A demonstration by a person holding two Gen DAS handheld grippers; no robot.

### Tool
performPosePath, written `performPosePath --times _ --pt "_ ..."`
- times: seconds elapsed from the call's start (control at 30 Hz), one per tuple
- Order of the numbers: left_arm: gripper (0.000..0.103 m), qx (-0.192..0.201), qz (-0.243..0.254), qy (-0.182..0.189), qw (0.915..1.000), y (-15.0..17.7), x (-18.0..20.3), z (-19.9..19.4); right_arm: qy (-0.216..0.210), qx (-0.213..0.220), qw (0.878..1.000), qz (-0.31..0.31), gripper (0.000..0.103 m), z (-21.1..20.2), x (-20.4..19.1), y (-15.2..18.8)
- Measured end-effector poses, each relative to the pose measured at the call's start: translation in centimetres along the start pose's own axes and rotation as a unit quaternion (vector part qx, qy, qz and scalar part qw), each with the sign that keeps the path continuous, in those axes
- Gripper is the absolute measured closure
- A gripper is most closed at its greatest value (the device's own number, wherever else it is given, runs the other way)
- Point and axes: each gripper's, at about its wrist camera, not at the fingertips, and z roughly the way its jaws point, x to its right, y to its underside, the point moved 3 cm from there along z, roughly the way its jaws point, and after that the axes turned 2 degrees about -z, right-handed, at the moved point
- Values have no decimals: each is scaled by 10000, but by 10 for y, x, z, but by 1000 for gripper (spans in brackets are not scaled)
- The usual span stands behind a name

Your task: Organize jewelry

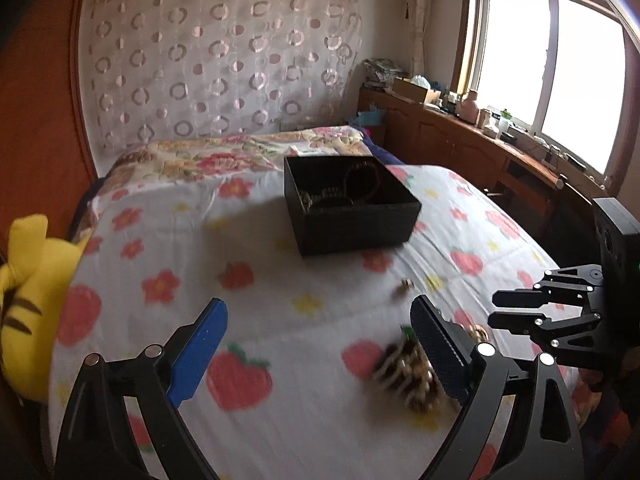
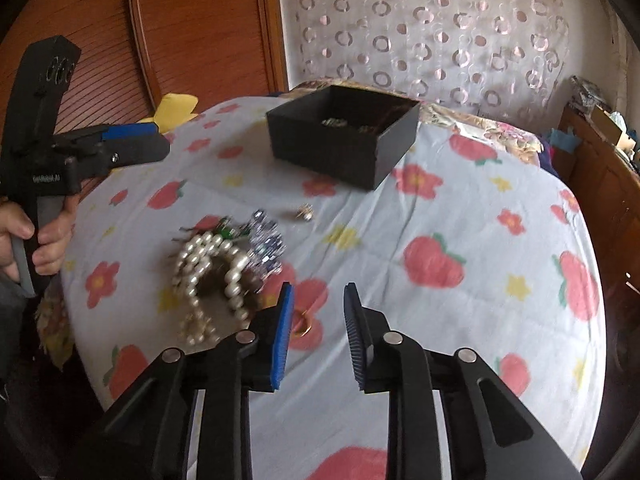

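Note:
An open black box [image 1: 352,228] [image 2: 320,152] with bracelets inside sits mid-bed on the flowered sheet. A heap of pearl strands [image 2: 212,276] [image 1: 404,376] lies nearer, with a sparkly silver piece [image 2: 266,246] on its right. A small earring [image 2: 306,213] [image 1: 406,285] rests alone between the heap and the box. My left gripper [image 1: 319,308] [image 2: 160,142] stands wide open over bare sheet, left of the heap. My right gripper [image 2: 319,288] [image 1: 504,310] is open with a narrow gap and nothing between its fingers. A gold ring [image 2: 304,326] lies just beside its left finger.
A yellow striped plush toy [image 1: 28,300] [image 2: 176,108] lies at the bed's left edge. A wooden cabinet [image 1: 480,140] with clutter runs under the window on the right. A person's hand [image 2: 40,240] grips the left tool's handle.

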Motion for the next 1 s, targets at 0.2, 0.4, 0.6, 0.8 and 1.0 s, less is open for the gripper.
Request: performPosePath --times 0.2,0.4,0.6,0.8,1.0 --pt "14 -81 -97 48 9999 17 6 -5 -109 -191 9997 -59 77 9 -9 5" --pt "14 -92 -42 71 9999 25 14 -12 -35 -236 9996 -159 76 9 -10 11" --pt "14 -122 51 45 9999 30 21 -13 41 -178 9996 -211 77 10 -10 10" --pt "14 -303 119 150 9994 40 27 -6 238 -74 9996 -154 91 1 -1 13" --pt "24 -469 209 240 9984 48 34 6 369 26 9993 44 91 -8 18 18"
